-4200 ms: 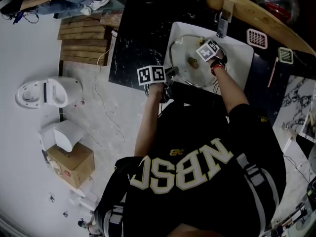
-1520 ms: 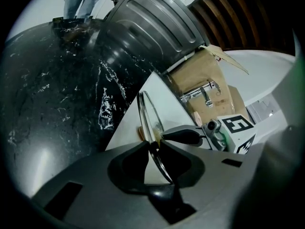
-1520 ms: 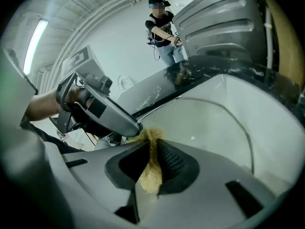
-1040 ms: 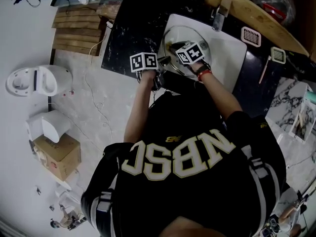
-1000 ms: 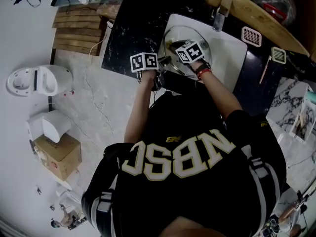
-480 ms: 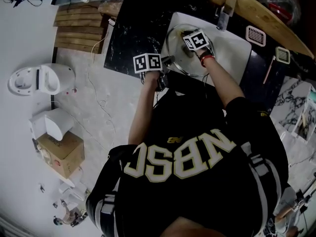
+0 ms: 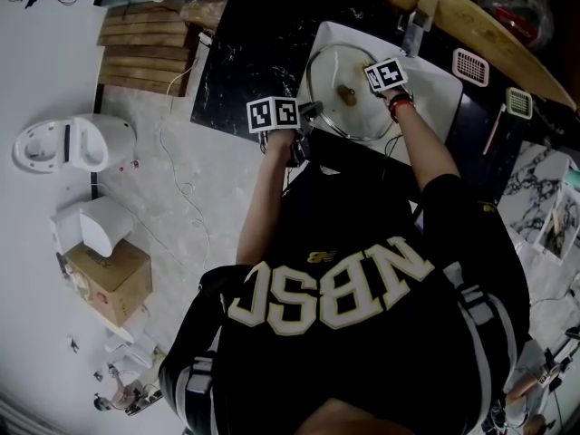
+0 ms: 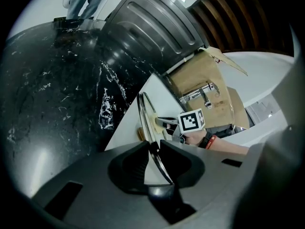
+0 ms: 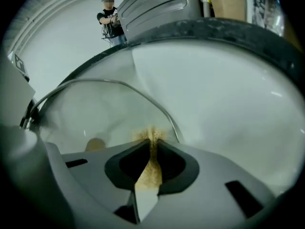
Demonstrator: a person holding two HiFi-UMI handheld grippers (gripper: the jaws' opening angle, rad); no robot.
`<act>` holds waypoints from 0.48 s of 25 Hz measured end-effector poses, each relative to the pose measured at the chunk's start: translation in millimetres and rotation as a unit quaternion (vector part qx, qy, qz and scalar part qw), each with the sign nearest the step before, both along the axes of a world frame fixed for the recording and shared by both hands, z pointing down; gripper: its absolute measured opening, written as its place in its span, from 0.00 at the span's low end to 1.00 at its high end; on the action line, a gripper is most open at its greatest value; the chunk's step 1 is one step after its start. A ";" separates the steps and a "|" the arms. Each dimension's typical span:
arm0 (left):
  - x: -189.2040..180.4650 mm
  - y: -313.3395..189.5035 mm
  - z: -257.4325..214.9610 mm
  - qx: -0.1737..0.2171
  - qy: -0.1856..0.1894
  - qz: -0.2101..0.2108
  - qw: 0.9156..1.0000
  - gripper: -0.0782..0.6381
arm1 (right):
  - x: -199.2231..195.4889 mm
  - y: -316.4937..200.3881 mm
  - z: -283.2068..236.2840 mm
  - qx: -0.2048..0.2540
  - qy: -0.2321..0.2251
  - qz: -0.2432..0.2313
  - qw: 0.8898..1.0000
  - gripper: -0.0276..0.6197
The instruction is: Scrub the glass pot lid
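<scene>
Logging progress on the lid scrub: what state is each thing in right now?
Lid, rim clamped, held over the sink.
Sponge, pinched, tip against the lid's glass.
Left gripper, shut on lid.
Right gripper, shut on sponge.

Desk: black, white-veined. On it, at the far right, two small white grilles, near each other. A faucet stands at the far edge, in front of a curved wooden board.

Floor, left side: wooden pallet, white moulded seat-like unit, cardboard box with a white container just beside it, loose cable.

Background: a standing person beside a grey ribbed panel.
</scene>
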State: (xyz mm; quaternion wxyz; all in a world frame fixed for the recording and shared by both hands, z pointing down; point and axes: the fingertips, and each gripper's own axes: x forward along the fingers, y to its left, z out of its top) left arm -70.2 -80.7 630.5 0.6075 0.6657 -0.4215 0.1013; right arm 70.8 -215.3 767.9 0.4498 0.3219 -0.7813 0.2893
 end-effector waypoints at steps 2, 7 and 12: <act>0.8 0.3 0.0 0.001 0.000 0.001 1.000 0.23 | 11.9 12.3 3.5 -0.007 0.026 -0.034 0.999 0.13; 0.3 -0.6 0.3 0.001 -0.001 0.002 1.000 0.23 | 42.2 44.8 7.7 -0.050 0.075 -0.085 0.992 0.13; 0.1 0.2 0.6 0.000 0.001 0.003 1.000 0.23 | 49.4 77.1 2.2 -0.103 0.105 -0.136 0.980 0.13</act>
